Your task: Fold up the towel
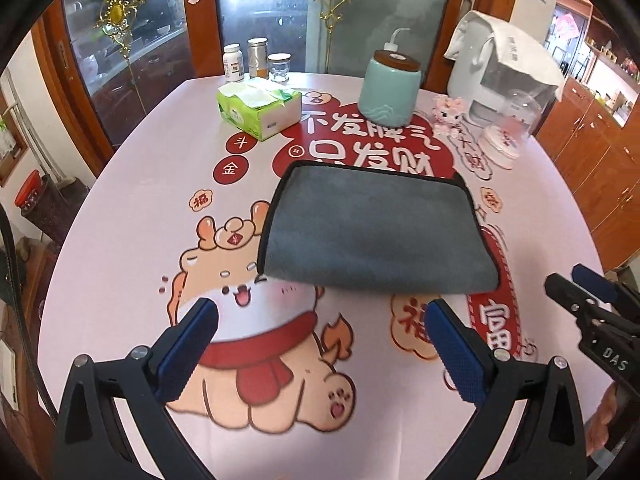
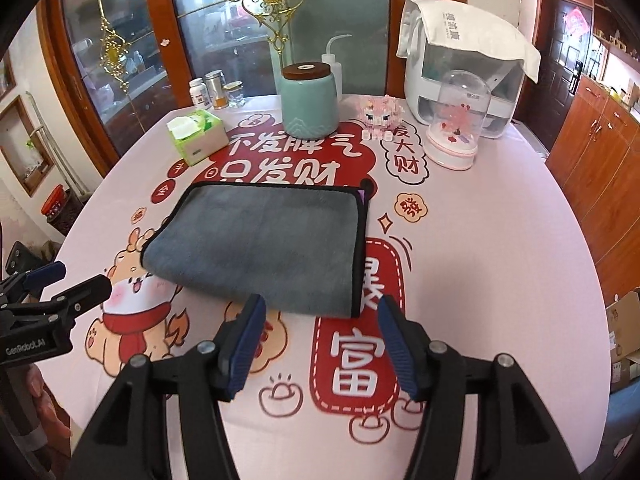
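Observation:
A grey towel (image 1: 376,228) with black edging lies folded flat in the middle of the table; it also shows in the right wrist view (image 2: 264,244). My left gripper (image 1: 320,314) is open and empty, held just short of the towel's near edge. My right gripper (image 2: 322,310) is open and empty, close to the towel's near right corner. The right gripper shows at the right edge of the left wrist view (image 1: 588,292). The left gripper shows at the left edge of the right wrist view (image 2: 60,288).
A printed pink tablecloth (image 2: 500,260) covers the table. At the back stand a green tissue box (image 1: 260,110), a teal jar (image 1: 390,90), small bottles (image 1: 256,60), a pink toy (image 2: 380,114), a glass dome (image 2: 456,120) and a white appliance (image 2: 460,64). Wooden cabinets (image 2: 600,152) stand at the right.

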